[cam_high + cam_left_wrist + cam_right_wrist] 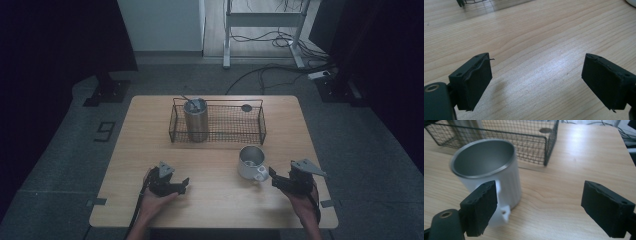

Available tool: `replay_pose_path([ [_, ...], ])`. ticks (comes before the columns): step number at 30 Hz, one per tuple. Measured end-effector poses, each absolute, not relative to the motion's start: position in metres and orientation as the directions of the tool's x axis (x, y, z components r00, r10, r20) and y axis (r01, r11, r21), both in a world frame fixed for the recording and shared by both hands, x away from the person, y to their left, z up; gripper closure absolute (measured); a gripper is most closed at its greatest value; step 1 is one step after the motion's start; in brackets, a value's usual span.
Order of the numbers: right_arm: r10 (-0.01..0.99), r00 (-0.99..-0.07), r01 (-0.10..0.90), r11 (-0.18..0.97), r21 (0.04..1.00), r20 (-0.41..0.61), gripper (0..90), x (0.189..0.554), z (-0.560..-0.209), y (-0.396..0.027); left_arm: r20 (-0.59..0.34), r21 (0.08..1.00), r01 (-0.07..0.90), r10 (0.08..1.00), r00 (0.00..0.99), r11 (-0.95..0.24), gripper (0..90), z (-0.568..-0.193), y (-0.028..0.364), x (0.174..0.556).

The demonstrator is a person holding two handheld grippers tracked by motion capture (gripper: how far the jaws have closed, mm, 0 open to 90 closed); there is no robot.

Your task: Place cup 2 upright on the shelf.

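We hold the right hand-held gripper with its jaws spread wide and grasping nothing, the metal mug standing upright on the table just ahead of it and toward its left jaw, its white handle turned back at us; we judge that the handle faces this way so the jaws can close on it, though at present one jaw only stands beside it; beyond the mug, farther from the gripper, the wire basket holds a tall steel canister at its far-left end, with room to the right where the mug may be meant to go; our left hand-held gripper is likewise released, resting low over bare pale wood, well apart from the mug; around the table lie grey carpet, dark curtains and loose cables.
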State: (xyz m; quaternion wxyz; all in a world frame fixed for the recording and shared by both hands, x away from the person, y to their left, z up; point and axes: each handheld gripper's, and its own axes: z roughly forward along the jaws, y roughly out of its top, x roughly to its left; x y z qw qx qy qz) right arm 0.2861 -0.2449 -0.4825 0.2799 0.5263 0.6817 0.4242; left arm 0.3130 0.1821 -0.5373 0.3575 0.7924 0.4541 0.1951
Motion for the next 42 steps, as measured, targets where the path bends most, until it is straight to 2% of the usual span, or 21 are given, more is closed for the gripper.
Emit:
replay_pose_path([
  [5,0.948,-0.311,0.466,0.089,0.88,0.069,13.1,0.286,-0.476,-0.24,-0.02,0.741,0.583,0.857,0.514,-0.332,9.4,-0.538,0.182,0.313],
  [10,0.942,-0.33,0.463,0.104,0.88,0.062,12.9,0.289,-0.47,-0.233,-0.08,0.742,0.6,0.85,0.521,-0.298,9.4,-0.537,0.185,0.313],
  [33,0.91,-0.411,0.46,0.154,0.874,0.056,11.9,0.315,-0.464,-0.191,-0.092,0.729,0.614,0.845,0.527,-0.303,9.4,-0.54,0.182,0.313],
  [42,0.906,-0.42,0.472,0.165,0.866,0.056,7.8,0.32,-0.467,-0.183,-0.091,0.724,0.617,0.844,0.529,-0.308,9.4,-0.541,0.182,0.312],
])
